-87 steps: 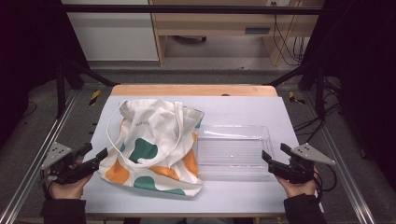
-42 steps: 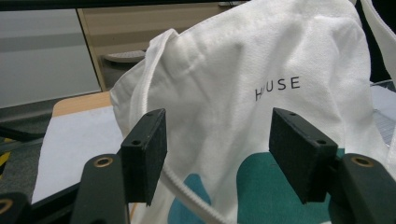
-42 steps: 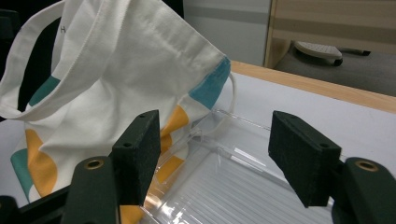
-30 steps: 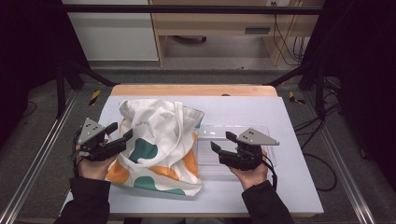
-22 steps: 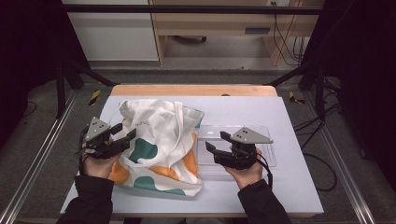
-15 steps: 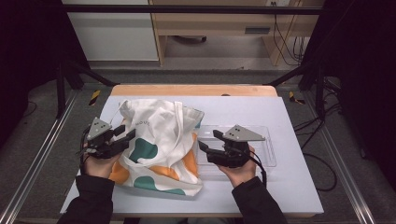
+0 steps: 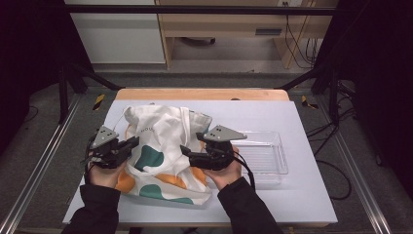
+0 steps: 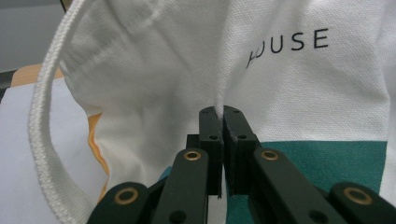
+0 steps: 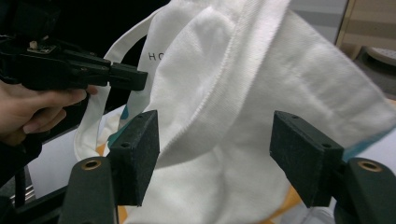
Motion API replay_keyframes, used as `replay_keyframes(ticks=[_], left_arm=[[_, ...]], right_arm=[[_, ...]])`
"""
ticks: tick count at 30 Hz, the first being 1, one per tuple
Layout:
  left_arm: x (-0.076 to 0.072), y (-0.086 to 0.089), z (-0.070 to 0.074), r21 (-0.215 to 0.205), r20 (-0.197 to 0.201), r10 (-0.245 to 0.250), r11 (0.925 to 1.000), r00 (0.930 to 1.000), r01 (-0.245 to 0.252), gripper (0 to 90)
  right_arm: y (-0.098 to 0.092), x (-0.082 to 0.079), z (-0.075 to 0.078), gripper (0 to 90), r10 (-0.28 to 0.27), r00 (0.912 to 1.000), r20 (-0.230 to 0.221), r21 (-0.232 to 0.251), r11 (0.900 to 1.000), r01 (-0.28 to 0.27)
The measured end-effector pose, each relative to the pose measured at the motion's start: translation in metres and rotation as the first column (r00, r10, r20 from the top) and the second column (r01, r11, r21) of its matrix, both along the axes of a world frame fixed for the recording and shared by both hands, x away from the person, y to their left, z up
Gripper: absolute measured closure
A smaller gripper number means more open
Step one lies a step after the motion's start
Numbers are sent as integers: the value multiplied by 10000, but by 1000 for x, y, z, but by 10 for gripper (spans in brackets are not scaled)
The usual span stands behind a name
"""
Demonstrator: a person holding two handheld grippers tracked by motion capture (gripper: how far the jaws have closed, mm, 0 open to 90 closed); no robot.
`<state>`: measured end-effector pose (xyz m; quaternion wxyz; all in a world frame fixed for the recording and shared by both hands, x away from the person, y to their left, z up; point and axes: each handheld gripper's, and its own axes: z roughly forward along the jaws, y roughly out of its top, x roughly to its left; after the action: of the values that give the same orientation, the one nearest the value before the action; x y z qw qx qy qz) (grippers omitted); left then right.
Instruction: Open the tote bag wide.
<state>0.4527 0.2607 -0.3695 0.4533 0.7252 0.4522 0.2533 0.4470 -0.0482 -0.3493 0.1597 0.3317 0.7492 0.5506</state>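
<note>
Lying on the desk (image 7: pixel 302 195) is a white cloth bag (image 7: pixel 165 151) with green and orange shapes on it. It sits on the left half of the desk, and its mouth points to the far side. Black letters are printed on the cloth.

The left hand-held gripper (image 7: pixel 130 144) is at the left edge of the bag. Its jaws have just been closing, and now they are pressed together on a thin fold of the white cloth. In the left gripper view, the left hand-held gripper (image 8: pixel 223 122) has that fold coming up right out from between its jaws. One thick bag handle (image 8: pixel 44 130) curves down on the left there.

The right hand-held gripper (image 7: pixel 187 152) is over the middle of the bag, pointing left. Its jaws are spread wide. In the right gripper view, the right hand-held gripper (image 9: pixel 215 151) has a raised bump of white cloth between its jaws, but its pads do not press on it.

A clear plastic tray (image 7: pixel 265 156) sits on the desk just to the right of the bag. The person's hands come in from the near side.
</note>
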Motion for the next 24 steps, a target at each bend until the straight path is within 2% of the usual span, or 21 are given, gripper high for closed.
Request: replay_keyframes(ticks=[6,13,17,18,19,21,22,23,24], left_arm=[[-4,2,0,-2,20,-58,10000,10000,58,875],[-9,3,1,19,-4,-101,9999,9999,101,878],[-11,3,1,0,-42,-132,9999,9999,132,878],[-11,2,1,4,-73,-155,9999,9999,155,879],[-11,2,1,4,-73,-155,9999,9999,155,879],[-12,1,1,19,-81,-161,9999,9998,161,879],[-12,1,1,56,-68,-166,9998,9998,167,878],[-12,1,1,60,-70,-165,9998,9998,165,878],[-12,1,1,62,-71,-160,9999,9998,160,877]], right_arm=[[15,6,-6,361,57,9998,-201,-144,9999,-60],[30,14,-17,501,-268,9988,-419,-633,9977,241],[33,16,-19,551,-364,9982,-466,-697,9970,331],[36,17,-21,638,-440,9975,-552,-831,9958,393],[36,17,-21,638,-440,9975,-552,-831,9958,393],[37,18,-22,730,-505,9964,-683,-944,9946,440],[38,18,-23,816,-654,9959,-623,-1121,9920,581],[38,18,-23,816,-654,9959,-623,-1121,9920,581],[38,17,-23,863,-689,9961,-547,-1191,9909,620]])
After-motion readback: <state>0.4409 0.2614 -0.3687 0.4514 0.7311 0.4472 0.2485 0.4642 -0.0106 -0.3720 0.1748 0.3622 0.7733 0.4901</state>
